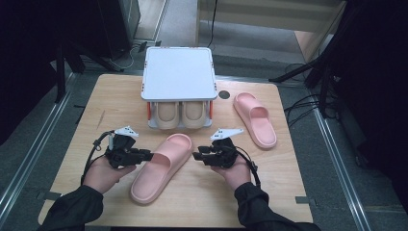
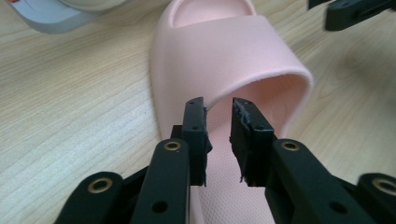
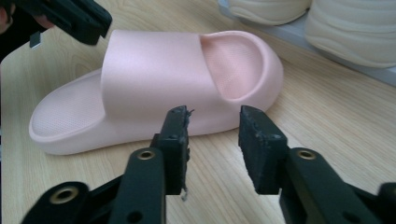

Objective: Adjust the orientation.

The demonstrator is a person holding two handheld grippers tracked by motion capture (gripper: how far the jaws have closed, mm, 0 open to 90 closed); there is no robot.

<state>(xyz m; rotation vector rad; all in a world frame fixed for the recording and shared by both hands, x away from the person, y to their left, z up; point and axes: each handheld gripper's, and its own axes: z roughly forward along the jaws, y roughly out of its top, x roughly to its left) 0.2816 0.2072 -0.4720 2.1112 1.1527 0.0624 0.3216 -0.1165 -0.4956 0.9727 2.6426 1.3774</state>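
Note:
A pink slipper (image 1: 163, 166) lies slantwise in the middle of the wooden table (image 1: 96, 110), toe toward the rack. My left gripper (image 1: 150, 155) is at its left side. In the left gripper view its jaws stand a little apart right at the rim of the strap (image 2: 224, 51), not pressing on it. My right gripper (image 1: 195, 155) is at the slipper's right side. In the right gripper view it (image 3: 212, 114) is open just short of the sole's side wall (image 3: 154, 70), with nothing between the jaws. A second pink slipper (image 1: 255, 118) lies at the right.
A small rack with a white top (image 1: 178, 72) stands at the table's far middle, and two beige slippers (image 1: 166, 114) (image 1: 195, 113) sit on its lower shelf. A dark round hole (image 1: 223, 94) marks the table beside it. Cables lie on the floor around the table.

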